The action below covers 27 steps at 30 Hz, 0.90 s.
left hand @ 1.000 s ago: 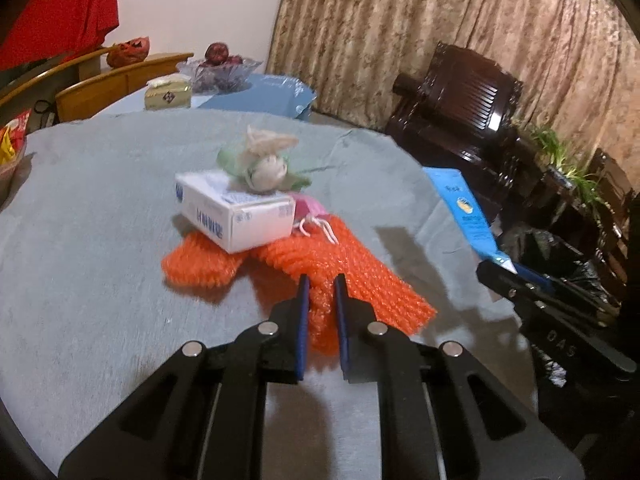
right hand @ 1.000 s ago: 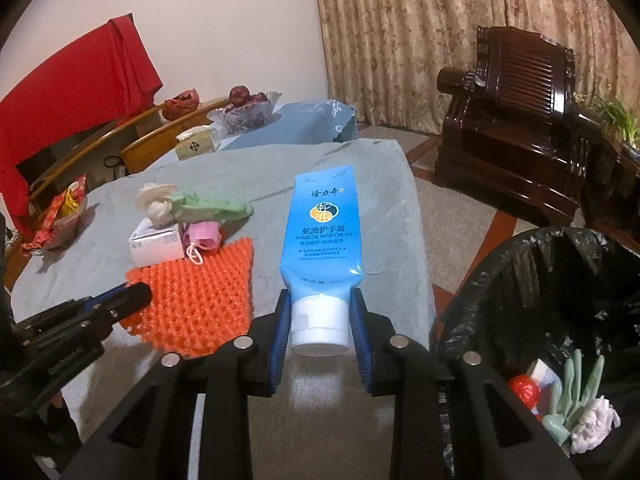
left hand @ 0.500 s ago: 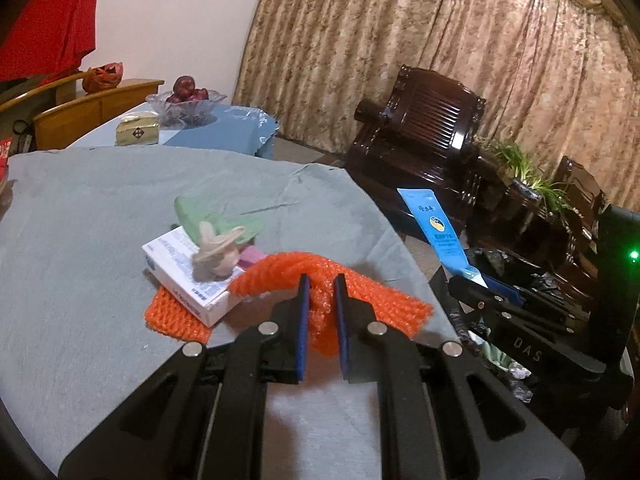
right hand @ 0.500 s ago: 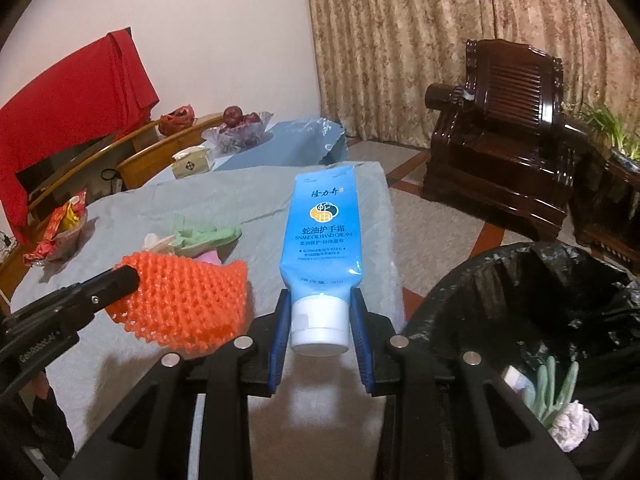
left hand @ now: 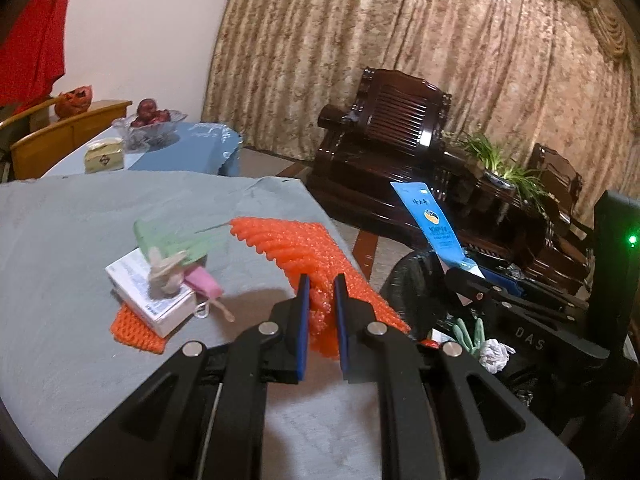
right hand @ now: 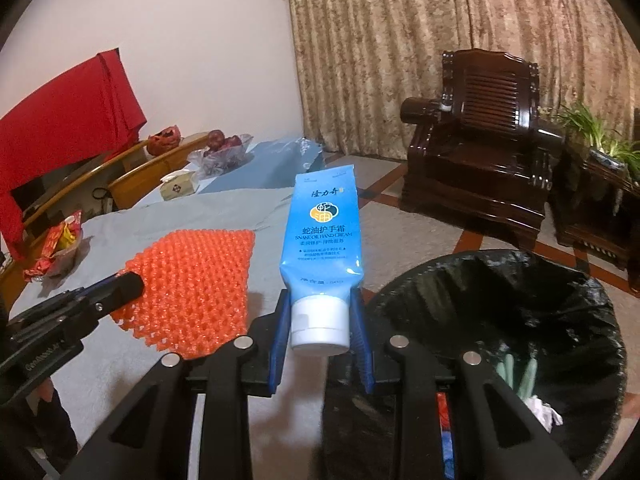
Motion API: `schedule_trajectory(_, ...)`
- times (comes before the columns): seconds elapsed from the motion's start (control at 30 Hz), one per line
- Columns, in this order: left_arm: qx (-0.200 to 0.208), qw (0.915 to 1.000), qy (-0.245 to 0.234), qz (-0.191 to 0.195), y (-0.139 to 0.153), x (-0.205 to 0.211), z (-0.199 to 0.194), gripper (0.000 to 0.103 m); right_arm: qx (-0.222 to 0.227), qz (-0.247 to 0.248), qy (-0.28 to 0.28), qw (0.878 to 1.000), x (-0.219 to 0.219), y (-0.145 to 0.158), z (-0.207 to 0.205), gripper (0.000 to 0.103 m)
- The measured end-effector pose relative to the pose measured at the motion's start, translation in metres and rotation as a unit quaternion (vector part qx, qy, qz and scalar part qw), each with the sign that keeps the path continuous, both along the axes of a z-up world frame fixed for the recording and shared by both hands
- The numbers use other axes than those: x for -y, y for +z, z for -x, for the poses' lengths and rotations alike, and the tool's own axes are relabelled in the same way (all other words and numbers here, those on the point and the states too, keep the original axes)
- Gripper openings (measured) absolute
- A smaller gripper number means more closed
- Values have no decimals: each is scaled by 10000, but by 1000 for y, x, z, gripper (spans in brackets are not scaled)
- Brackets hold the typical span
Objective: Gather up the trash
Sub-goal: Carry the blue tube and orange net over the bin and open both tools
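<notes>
My left gripper (left hand: 320, 280) is shut on an orange foam net (left hand: 296, 248) and holds it lifted above the table's right edge; it also shows in the right wrist view (right hand: 192, 280). My right gripper (right hand: 320, 308) is shut on a blue hand cream tube (right hand: 324, 232) by its white cap, beside the black-lined trash bin (right hand: 560, 292). The bin (left hand: 416, 280) holds crumpled paper and green scraps. On the grey table (left hand: 60, 232) lie a white box (left hand: 148, 300), a green wrapper (left hand: 172, 240), a pink piece (left hand: 202, 282) and a second orange net (left hand: 136, 332).
A dark wooden armchair (right hand: 480, 152) and a potted plant (right hand: 600, 144) stand behind the bin. A blue-covered side table (left hand: 180, 148) carries a fruit bowl (left hand: 148, 120) and a tissue box (left hand: 105, 156). A snack bag (right hand: 60, 240) lies at the table's far left.
My left gripper has lifted the orange net off the table and carried it right toward the bin. My right gripper with the tube has moved closer to the bin.
</notes>
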State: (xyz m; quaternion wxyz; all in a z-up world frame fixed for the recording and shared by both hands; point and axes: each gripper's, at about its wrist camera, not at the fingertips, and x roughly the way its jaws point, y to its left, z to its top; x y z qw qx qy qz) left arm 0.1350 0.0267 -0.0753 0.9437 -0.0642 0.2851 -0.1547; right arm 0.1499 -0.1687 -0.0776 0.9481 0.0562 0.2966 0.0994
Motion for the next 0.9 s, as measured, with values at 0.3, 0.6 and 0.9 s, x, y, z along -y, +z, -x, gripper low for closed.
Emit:
schedule_trajectory(0.3,119,9989,-448,-43,5,50,-5,11,61,22,-396,9992,41,6,18,29)
schedule_trajectory(0.6,103,9955,-932,-136,-4,103,-12,11,39,91,-963,9953,93,7,36,29)
schedule_trajectory(0.9,31,9906,-1339,-280,-18,156,-20,11,-108,171,-1478,9888,138,-7,42,29)
